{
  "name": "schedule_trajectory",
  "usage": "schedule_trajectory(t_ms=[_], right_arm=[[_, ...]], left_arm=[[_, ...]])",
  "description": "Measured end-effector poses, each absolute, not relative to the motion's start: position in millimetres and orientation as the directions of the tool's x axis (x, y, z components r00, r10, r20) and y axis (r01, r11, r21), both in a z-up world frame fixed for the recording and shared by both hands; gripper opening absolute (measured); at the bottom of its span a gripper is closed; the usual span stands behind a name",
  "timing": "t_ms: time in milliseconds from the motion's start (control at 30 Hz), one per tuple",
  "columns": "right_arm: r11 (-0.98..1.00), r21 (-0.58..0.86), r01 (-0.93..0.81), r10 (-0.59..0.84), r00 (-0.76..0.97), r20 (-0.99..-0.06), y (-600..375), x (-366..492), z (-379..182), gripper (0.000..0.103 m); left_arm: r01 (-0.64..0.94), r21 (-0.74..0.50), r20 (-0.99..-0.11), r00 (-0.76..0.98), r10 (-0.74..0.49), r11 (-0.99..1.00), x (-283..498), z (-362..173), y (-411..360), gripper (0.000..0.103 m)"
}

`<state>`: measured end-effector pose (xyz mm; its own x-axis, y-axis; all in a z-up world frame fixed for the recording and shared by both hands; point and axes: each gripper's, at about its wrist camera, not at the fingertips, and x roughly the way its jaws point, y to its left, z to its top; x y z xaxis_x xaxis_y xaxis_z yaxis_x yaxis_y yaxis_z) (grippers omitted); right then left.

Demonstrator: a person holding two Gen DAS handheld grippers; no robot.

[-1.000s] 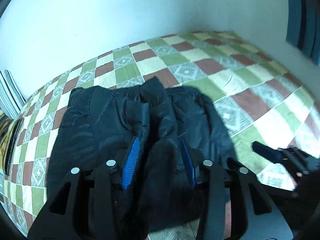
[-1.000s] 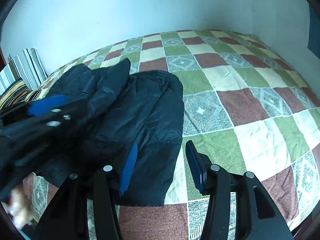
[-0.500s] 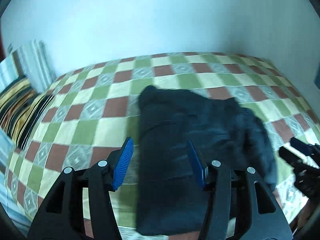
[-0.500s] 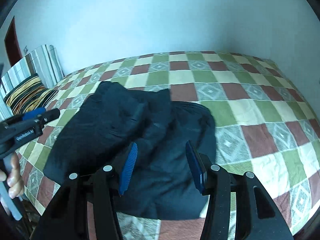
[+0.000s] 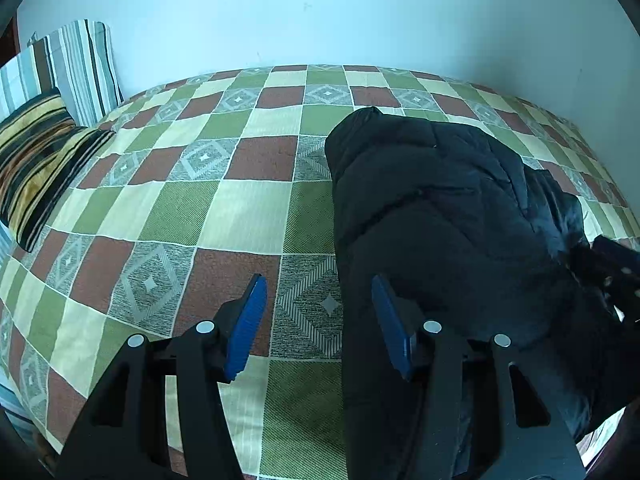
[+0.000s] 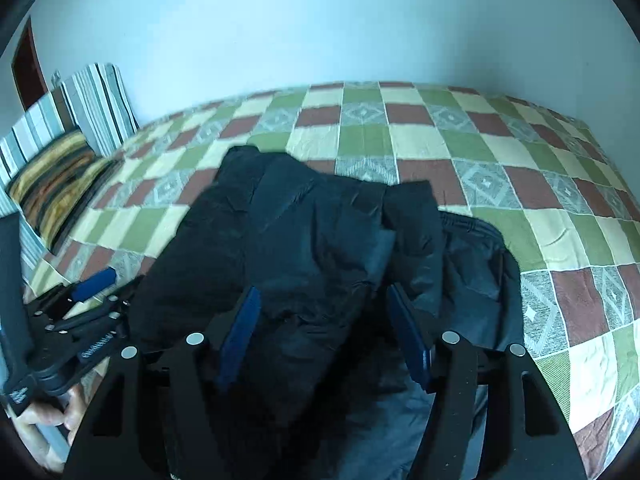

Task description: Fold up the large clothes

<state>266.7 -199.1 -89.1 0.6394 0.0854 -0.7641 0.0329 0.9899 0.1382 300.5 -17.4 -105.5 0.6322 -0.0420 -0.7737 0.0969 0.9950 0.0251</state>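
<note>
Two open grabbers over a half-folded black jacket (image 6: 320, 248)

The jacket lies bunched on the checked bed cover (image 5: 224, 208) by a pale wall (image 5: 320, 12), striped pillows (image 5: 44, 120) at one end. The left gripper (image 5: 318, 320) and right gripper (image 6: 326, 332), whose jaws just spread wider, hold nothing; grab an edge and flatten the lumps first

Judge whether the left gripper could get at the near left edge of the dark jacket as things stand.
Probably yes. The left gripper hangs open just above the checked bedspread, its jaws straddling the dark jacket at that edge, with nothing between them and the cloth.
</note>
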Motion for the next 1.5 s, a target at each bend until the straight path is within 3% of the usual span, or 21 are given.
schedule_trajectory(t_ms=[267, 333, 400, 467, 567, 733, 900, 1267, 1500], right_arm=[[0.989, 0.134, 0.069, 0.068, 0.588, -0.806, -198.7, 272.9, -111.9, 0.071], [0.989, 0.135, 0.061, 0.073, 0.589, -0.804, -197.1, 271.9, -113.1, 0.062], [0.989, 0.143, 0.045, 0.090, 0.579, -0.810, -193.6, 271.7, -115.4, 0.035], [0.989, 0.149, 0.024, 0.108, 0.578, -0.809, -189.4, 271.7, -116.5, 0.018], [0.990, 0.138, 0.008, 0.105, 0.608, -0.787, -185.6, 267.2, -112.0, 0.006], [0.994, 0.103, 0.038, 0.048, 0.692, -0.721, -203.0, 254.2, -85.4, 0.004], [0.990, 0.103, 0.094, 0.010, 0.688, -0.726, -241.9, 246.2, -79.9, 0.004], [0.979, 0.078, 0.188, -0.050, 0.595, -0.802, -295.4, 231.8, -133.6, 0.004], [0.975, 0.109, 0.191, -0.015, 0.551, -0.834, -310.1, 239.6, -169.2, 0.004]], left_arm=[[0.112, 0.000, -0.781, 0.620, -0.070, 0.994, 306.6, -117.4, -14.5, 0.055], [0.113, -0.006, -0.783, 0.618, -0.075, 0.994, 307.4, -119.2, -14.8, 0.055], [0.115, -0.005, -0.782, 0.619, -0.076, 0.993, 308.4, -119.4, -16.0, 0.055], [0.118, 0.004, -0.780, 0.622, -0.071, 0.993, 308.2, -119.5, -17.8, 0.054], [0.115, 0.009, -0.776, 0.627, -0.066, 0.993, 307.6, -117.3, -18.3, 0.054], [0.153, -0.038, -0.746, 0.653, -0.130, 0.987, 299.2, -95.5, -25.6, 0.054], [0.224, -0.031, -0.743, 0.647, -0.172, 0.974, 297.6, -90.5, -52.1, 0.054], [0.350, -0.029, -0.789, 0.567, -0.236, 0.936, 300.6, -123.9, -118.5, 0.054], [0.369, 0.031, -0.800, 0.566, -0.198, 0.929, 304.6, -141.0, -139.9, 0.055]])
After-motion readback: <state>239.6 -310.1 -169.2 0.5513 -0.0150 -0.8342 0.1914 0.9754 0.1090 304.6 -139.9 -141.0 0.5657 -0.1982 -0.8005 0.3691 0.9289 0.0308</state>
